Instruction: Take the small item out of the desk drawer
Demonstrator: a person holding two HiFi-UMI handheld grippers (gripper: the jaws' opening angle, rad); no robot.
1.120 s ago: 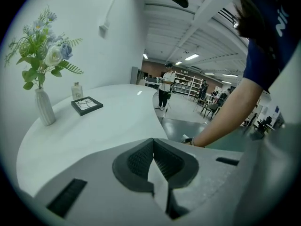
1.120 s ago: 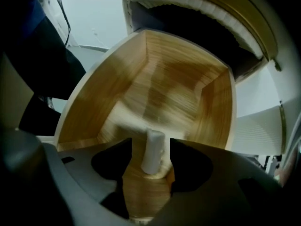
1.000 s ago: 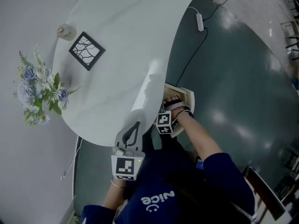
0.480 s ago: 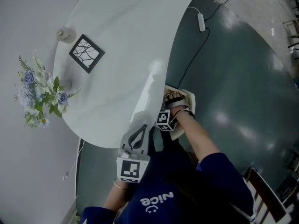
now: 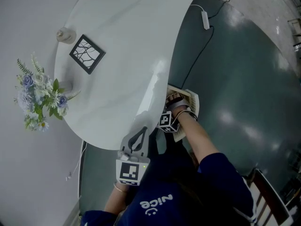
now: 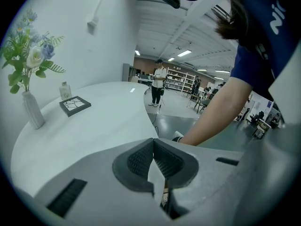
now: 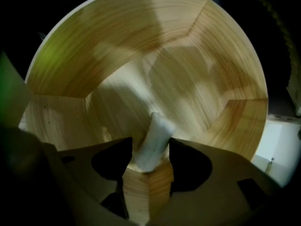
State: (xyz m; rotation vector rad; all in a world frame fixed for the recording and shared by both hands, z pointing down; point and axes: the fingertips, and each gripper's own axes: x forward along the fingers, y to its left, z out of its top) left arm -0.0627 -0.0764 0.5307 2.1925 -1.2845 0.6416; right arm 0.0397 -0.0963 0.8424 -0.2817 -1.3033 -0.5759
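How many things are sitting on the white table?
3: a vase of flowers at the left edge of the table, a black picture frame further in, and a small bottle just beyond the frame.

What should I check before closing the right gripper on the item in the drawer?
1. Drawer open: ok.
2. Item between the right gripper jaws: ok; it lies on the drawer floor.
3. Grip on item: not ok; the jaws have just been closing but stand apart around it.
4. Left gripper out of the way: ok; shut, empty, at the table edge.
5. Lift path past the table edge: cannot tell.
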